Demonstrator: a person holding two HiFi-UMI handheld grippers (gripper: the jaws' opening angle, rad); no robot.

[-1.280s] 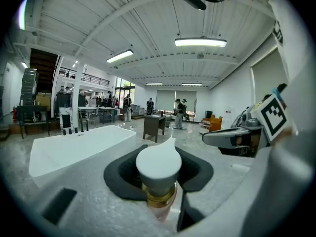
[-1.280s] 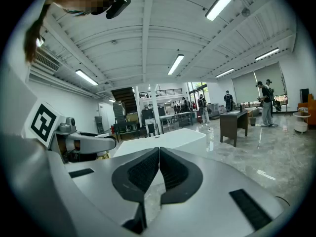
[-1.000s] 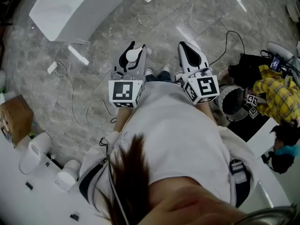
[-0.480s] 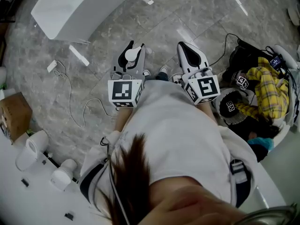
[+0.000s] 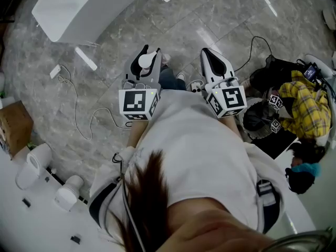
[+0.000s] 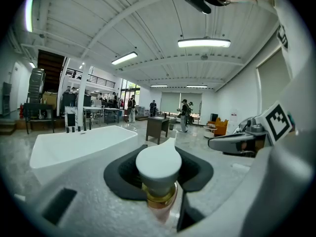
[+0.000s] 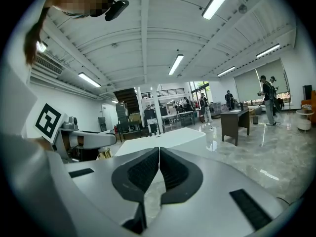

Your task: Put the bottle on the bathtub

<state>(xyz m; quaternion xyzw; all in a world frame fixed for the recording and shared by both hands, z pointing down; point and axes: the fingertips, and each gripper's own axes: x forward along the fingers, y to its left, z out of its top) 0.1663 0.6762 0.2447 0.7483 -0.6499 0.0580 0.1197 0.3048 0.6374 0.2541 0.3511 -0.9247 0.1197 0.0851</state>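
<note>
Jaws of left gripper [image 5: 151,51] clamping bottle [image 6: 159,168], right gripper [image 7: 158,153] jaws closed, cable [image 5: 76,121] lying near bathtub [image 5: 79,9]

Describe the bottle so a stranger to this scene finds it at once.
From the white bathtub on the grey floor, come toward the person to the left gripper. The bottle is clamped in its jaws: white pump cap, gold collar, pinkish body. The right gripper beside it holds nothing.
</note>
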